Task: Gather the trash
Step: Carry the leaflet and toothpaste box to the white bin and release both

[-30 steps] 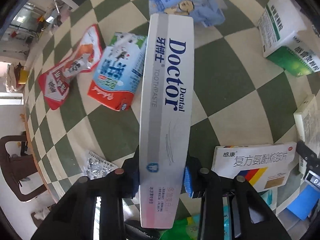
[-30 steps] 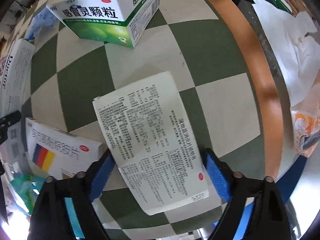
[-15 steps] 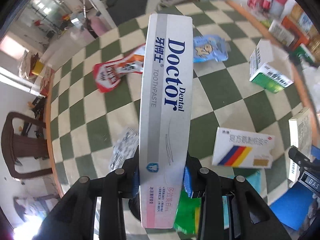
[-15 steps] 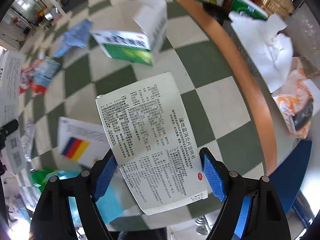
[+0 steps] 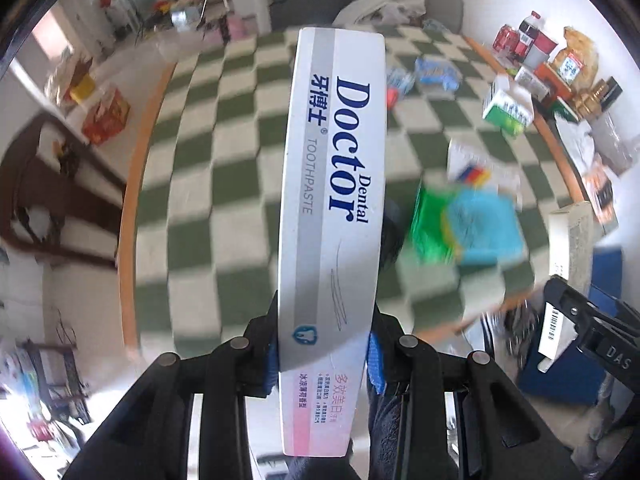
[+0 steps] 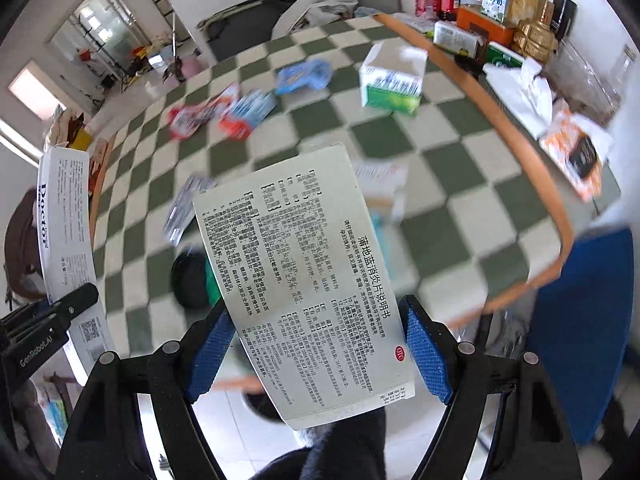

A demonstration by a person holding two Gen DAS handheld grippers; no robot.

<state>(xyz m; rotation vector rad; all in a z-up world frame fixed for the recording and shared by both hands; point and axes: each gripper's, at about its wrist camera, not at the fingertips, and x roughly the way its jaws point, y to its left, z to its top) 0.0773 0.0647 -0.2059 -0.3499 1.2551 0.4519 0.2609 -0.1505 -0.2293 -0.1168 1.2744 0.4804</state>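
Observation:
My left gripper (image 5: pixel 323 354) is shut on a long white "Dental Doctor" toothpaste box (image 5: pixel 334 184) and holds it high above the green-and-white checkered table (image 5: pixel 224 184). My right gripper (image 6: pixel 316 340) is shut on a flat grey medicine box (image 6: pixel 304 280) printed with Chinese text, also held above the table. The toothpaste box also shows at the left of the right wrist view (image 6: pixel 66 240). The medicine box shows at the right edge of the left wrist view (image 5: pixel 570 240).
On the table lie a green-and-white box (image 6: pixel 394 80), a blue wrapper (image 6: pixel 302 74), red snack packets (image 6: pixel 216 114), a white box with coloured stripes (image 5: pixel 478 170) and a green and blue packet (image 5: pixel 464 224). Bottles and cartons (image 6: pixel 472 4) stand beyond the orange rim. A blue object (image 6: pixel 580 320) stands at right.
Both grippers have risen and pulled back from the table with their boxes still held. The table items look smaller and farther, and the room behind has come into view.

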